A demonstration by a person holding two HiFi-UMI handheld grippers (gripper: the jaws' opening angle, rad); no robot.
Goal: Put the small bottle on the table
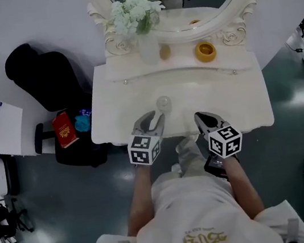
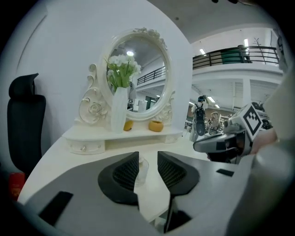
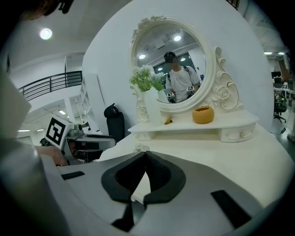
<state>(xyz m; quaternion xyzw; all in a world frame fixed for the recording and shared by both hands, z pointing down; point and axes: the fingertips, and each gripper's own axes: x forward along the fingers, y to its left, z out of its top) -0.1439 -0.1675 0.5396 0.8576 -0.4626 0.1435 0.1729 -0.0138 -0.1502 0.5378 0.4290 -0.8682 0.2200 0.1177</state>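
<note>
The small clear bottle point(image 1: 163, 104) stands upright on the white dressing table point(image 1: 235, 98), near the middle of its top. My left gripper point(image 1: 156, 116) hovers just behind it, jaws a little apart and not touching it. In the left gripper view the bottle point(image 2: 142, 168) shows through the gap of the left gripper point(image 2: 148, 159), beyond the pads. My right gripper point(image 1: 200, 117) is over the table's front edge, to the right of the bottle. In the right gripper view the right gripper point(image 3: 144, 156) has its tips together with nothing in them, and the bottle point(image 3: 139, 148) shows just beyond.
At the back, a raised shelf carries a white vase with flowers point(image 1: 145, 44), a small yellow item point(image 1: 164, 51) and a yellow bowl point(image 1: 205, 52) under an oval mirror point(image 1: 178, 4). A black chair point(image 1: 46, 78) and a red book point(image 1: 64, 129) are left of the table.
</note>
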